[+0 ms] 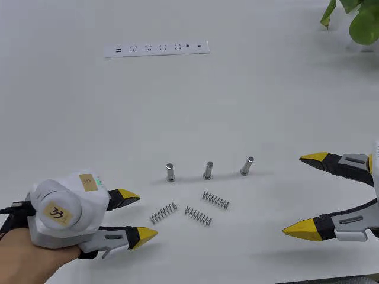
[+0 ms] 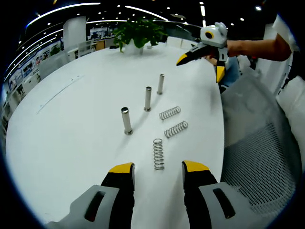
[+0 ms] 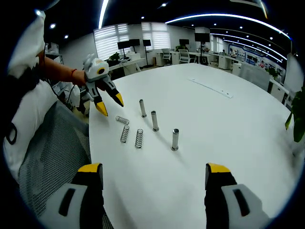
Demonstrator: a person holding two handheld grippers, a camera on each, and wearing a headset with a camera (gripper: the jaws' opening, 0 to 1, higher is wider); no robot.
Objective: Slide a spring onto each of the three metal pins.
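White and matte, the counter (image 1: 77, 130) carried three short, shiny metal cylinders standing upright in a spaced row: left pin (image 1: 170, 172), middle pin (image 1: 208, 170), right pin (image 1: 247, 165). Just in front lay three thin wire coils, flat and off the pins: first spring (image 1: 163, 213), second spring (image 1: 198, 216), third spring (image 1: 215, 200). The left gripper (image 1: 146, 213), white plastic with yellow-tipped black jaws, was held beside the springs, its jaws narrowly parted and empty. The right gripper (image 1: 292, 194) was well apart, jaws wide and empty. A flat white power strip (image 1: 157, 48) lay far back, near green leaves (image 1: 355, 18).
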